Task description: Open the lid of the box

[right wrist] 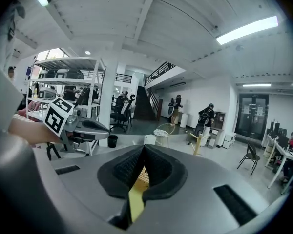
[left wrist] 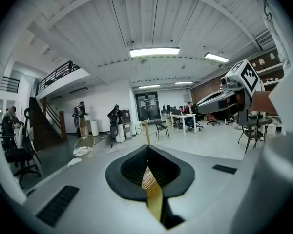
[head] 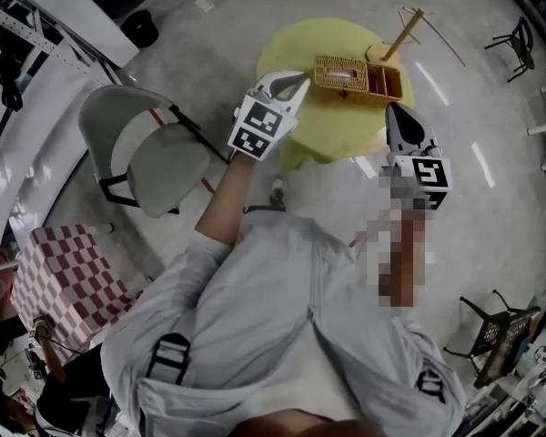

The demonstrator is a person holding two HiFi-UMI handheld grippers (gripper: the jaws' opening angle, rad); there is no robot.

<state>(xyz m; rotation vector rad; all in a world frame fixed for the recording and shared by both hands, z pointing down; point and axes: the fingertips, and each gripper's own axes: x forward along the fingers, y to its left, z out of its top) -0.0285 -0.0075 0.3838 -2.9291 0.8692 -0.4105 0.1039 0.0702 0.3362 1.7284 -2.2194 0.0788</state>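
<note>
head view of the start of the task: the woven box point(head: 350, 76) sits on the far part of the round yellow table point(head: 296, 48), a thin stick point(head: 402, 33) rising aslant at its right end. the left gripper point(head: 300, 78) hangs over the near left part of the table, just short of the box's left end; the right gripper point(head: 391, 109) hangs near the box's right end, on the near side. neither touches the box. in the left gripper view and the right gripper view each pair of jaws is drawn together to a narrow slit with nothing clamped; only a strip of wicker and yellow table shows through the slit below. the paler woven panel on the left part of the box appears to lie flat, so the lid is judged unopened, though the head view is too small to show a seam or catch. done: approach. left: part the jaws, take hold of the lid edge, lift it.
</note>
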